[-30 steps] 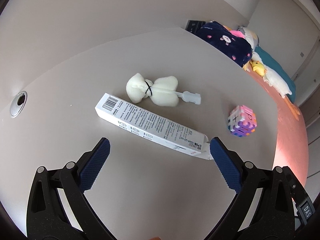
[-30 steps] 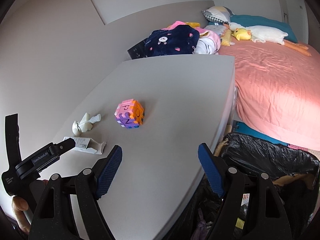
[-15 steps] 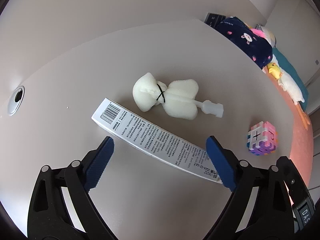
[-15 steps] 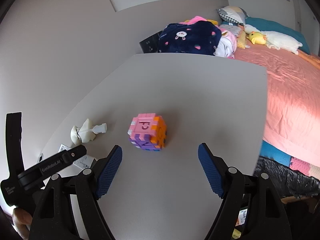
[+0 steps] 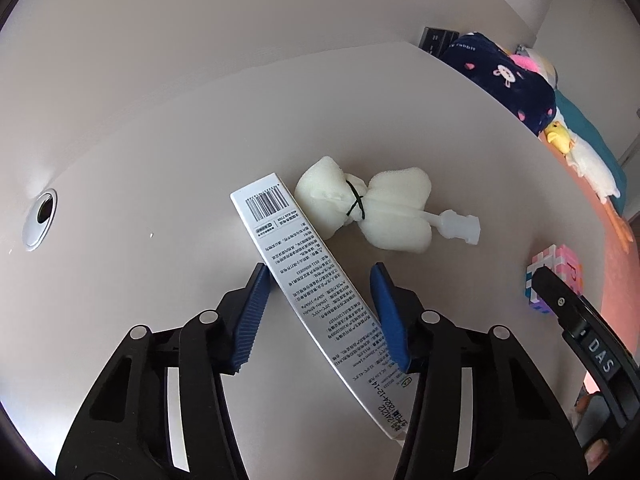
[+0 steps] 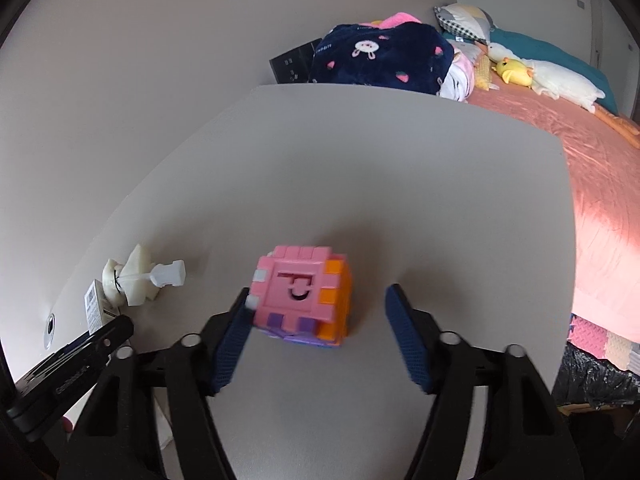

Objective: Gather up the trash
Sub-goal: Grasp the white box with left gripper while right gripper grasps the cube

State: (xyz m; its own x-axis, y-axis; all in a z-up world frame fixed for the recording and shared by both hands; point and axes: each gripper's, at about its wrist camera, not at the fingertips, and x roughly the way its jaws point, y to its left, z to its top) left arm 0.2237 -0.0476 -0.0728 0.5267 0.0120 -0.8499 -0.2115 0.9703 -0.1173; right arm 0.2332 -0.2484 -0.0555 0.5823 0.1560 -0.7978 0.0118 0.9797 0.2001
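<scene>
A long white printed carton [image 5: 316, 284] lies on the grey table [image 5: 160, 128]. My left gripper [image 5: 320, 280] is open with its blue pads on either side of the carton's middle. A white foam bundle tied with black thread [image 5: 368, 208] lies just beyond it, also in the right wrist view [image 6: 136, 280]. A pink, orange and purple puzzle cube [image 6: 304, 296] sits between the pads of my open right gripper [image 6: 320, 300], its left side against the left pad. The cube also shows in the left wrist view [image 5: 560, 272].
A round cable grommet [image 5: 40, 220] is set in the table at the left. A bed with a pink sheet [image 6: 600, 200], navy blanket [image 6: 380, 60] and plush toys lies beyond the table. A black trash bag [image 6: 592, 376] sits below the table's right edge.
Both grippers moved forward. The left jaws narrowed around the carton, which turned to lie along the view. The right jaws narrowed and now bracket the cube.
</scene>
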